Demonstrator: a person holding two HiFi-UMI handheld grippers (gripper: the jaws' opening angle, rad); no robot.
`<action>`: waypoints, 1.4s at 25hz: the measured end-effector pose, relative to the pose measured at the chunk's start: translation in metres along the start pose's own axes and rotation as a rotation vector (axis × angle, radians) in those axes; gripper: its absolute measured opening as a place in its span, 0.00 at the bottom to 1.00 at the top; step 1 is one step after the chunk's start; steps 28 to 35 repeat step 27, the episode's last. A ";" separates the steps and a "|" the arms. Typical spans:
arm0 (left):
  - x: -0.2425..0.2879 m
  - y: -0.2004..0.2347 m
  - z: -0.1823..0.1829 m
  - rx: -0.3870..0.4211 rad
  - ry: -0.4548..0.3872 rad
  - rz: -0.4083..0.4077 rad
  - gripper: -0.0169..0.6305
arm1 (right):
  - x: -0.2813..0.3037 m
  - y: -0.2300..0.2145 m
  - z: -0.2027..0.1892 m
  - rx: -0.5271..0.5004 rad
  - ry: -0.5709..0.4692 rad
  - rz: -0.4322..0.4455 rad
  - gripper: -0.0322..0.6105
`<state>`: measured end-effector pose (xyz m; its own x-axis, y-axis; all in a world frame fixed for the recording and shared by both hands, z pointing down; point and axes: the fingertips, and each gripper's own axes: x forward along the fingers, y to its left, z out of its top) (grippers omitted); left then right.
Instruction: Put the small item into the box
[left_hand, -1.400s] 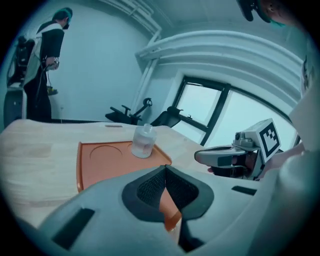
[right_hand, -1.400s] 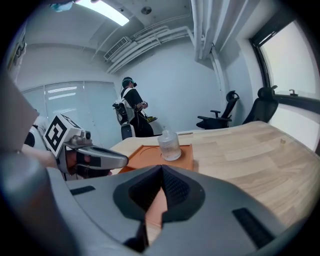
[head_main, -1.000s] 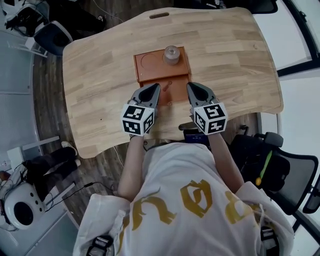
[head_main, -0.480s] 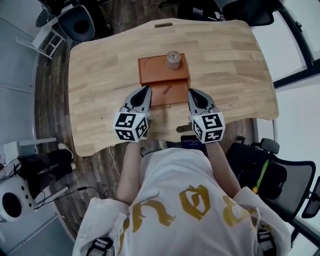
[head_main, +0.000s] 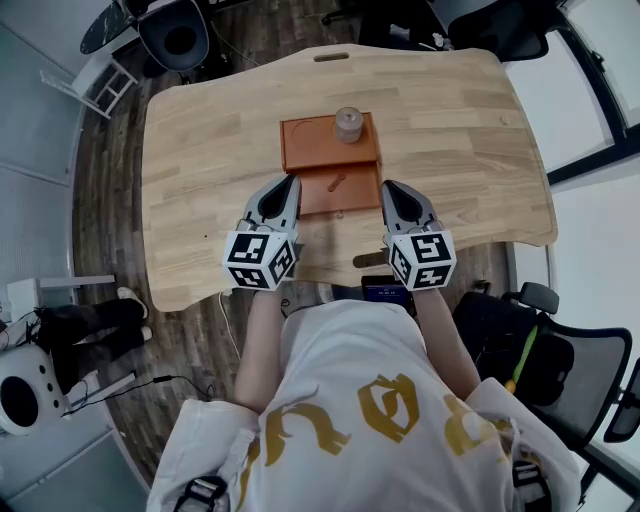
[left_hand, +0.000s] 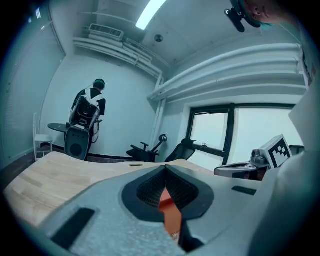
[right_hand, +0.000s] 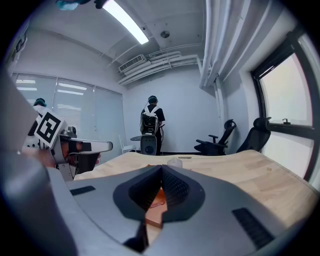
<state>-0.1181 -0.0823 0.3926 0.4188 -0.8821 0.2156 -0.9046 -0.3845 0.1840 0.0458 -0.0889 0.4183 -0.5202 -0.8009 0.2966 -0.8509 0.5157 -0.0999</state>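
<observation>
Both grippers hovered low over the near edge of the tabletop (head_main: 200, 150), level with each other and pointing away from the person. The left gripper (head_main: 293, 181) had its jaws pressed together at the tips with nothing between them; its own view showed only a sliver of the orange-brown box (left_hand: 170, 212) through the gap behind the closed tips. The right gripper (head_main: 386, 187) likewise had its jaws shut and empty, as its own view confirmed. The box (head_main: 310, 150) lay flat at the middle of the tabletop, in two sections, a farther one and a nearer one, and which was lid and which was body could not be told. The small item (head_main: 335, 182), a short slender orange piece, rested on the nearer section, between the two sets of tips and about level with them. It lay to the right of the left jaws and to the left of the right jaws, with the left perhaps slightly nearer. Its long axis ran diagonally, from near-left to far-right, so jaws closing across it would probably need a turn of the wrist. A clear jar (head_main: 348, 124) stood on the farther section just beyond the item, close enough to be knocked by a reach that overshot. Nothing stood between either gripper and the item, though both jaws would have to open first. A dark device (head_main: 385, 292) sat below the near edge, and an office chair (head_main: 560, 360) stood off to the right.
</observation>
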 end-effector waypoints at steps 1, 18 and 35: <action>0.000 -0.001 0.000 -0.002 0.001 -0.004 0.04 | 0.000 0.000 0.000 0.000 0.001 -0.001 0.07; 0.001 -0.003 -0.006 0.005 0.023 -0.006 0.04 | -0.002 -0.003 -0.001 0.019 -0.002 0.011 0.07; 0.007 -0.001 -0.008 0.007 0.027 -0.005 0.04 | 0.000 -0.008 0.000 0.035 -0.008 0.008 0.07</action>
